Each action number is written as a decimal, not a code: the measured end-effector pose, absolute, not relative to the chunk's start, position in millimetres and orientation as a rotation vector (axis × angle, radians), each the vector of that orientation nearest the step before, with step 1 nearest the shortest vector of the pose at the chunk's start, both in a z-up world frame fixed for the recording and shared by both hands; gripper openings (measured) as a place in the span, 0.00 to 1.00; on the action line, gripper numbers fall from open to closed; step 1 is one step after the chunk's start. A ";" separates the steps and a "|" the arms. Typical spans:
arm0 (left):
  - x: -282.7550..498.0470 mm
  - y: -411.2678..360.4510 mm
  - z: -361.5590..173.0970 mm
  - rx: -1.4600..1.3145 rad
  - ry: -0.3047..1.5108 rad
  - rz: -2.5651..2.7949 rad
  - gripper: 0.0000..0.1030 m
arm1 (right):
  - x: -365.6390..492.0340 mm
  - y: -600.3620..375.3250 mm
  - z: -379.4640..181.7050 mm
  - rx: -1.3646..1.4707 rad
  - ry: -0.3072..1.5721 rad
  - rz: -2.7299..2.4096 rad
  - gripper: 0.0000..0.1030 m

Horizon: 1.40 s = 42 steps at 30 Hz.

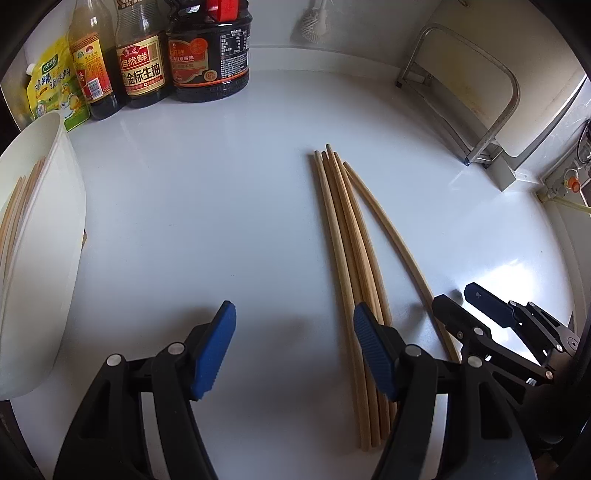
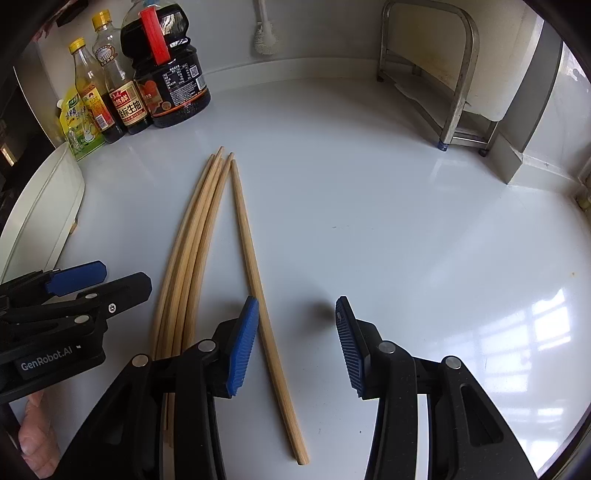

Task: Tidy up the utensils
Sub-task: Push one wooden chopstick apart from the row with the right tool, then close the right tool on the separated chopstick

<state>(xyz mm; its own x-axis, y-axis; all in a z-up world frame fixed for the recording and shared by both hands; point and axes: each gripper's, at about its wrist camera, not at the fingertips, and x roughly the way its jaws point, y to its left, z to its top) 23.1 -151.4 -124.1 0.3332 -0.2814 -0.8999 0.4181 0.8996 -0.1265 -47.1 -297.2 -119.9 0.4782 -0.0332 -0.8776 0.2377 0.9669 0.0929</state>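
Note:
Several wooden chopsticks (image 1: 347,236) lie bundled on the white counter, with one single chopstick (image 2: 255,266) lying apart to their right. My left gripper (image 1: 293,328) hovers open just left of the bundle; its right finger overlaps the bundle's near ends and nothing sits between the pads. My right gripper (image 2: 295,325) is open too, over the near half of the single chopstick, which runs just inside its left finger without touching the pads. A white container (image 1: 48,221) at the far left holds a few chopsticks (image 1: 18,206). Each gripper shows in the other's view: right gripper (image 1: 458,295), left gripper (image 2: 122,277).
Sauce and oil bottles (image 1: 173,55) and a yellow pouch (image 1: 55,88) stand at the back left against the wall. A metal rack (image 2: 450,81) stands at the back right. A white brush (image 2: 264,33) hangs on the back wall. A hand (image 2: 37,439) shows at the lower left.

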 end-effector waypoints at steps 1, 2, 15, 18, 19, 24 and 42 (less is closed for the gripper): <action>22.6 -152.6 -125.2 0.140 1.145 -0.460 0.63 | -47.8 -297.3 -118.9 0.216 1.054 -0.165 0.40; 22.5 -153.3 -126.5 0.144 1.148 -0.462 0.63 | -48.3 -297.1 -118.0 0.219 1.050 -0.161 0.40; 22.4 -161.0 -132.4 0.191 1.136 -0.430 0.68 | -45.7 -296.6 -118.2 0.216 1.050 -0.128 0.40; 24.3 -161.4 -133.5 0.197 1.140 -0.408 0.73 | -43.0 -296.2 -121.1 0.214 1.060 -0.125 0.40; 24.8 -161.7 -133.4 0.199 1.140 -0.405 0.73 | -42.6 -296.8 -122.4 0.217 1.065 -0.127 0.40; 26.3 -163.7 -135.9 0.243 1.132 -0.358 0.74 | -41.7 -297.7 -122.9 0.208 1.062 -0.127 0.40; 27.7 -174.2 -129.8 0.255 1.104 -0.384 0.37 | -30.4 -282.2 -126.9 0.056 1.055 -0.073 0.29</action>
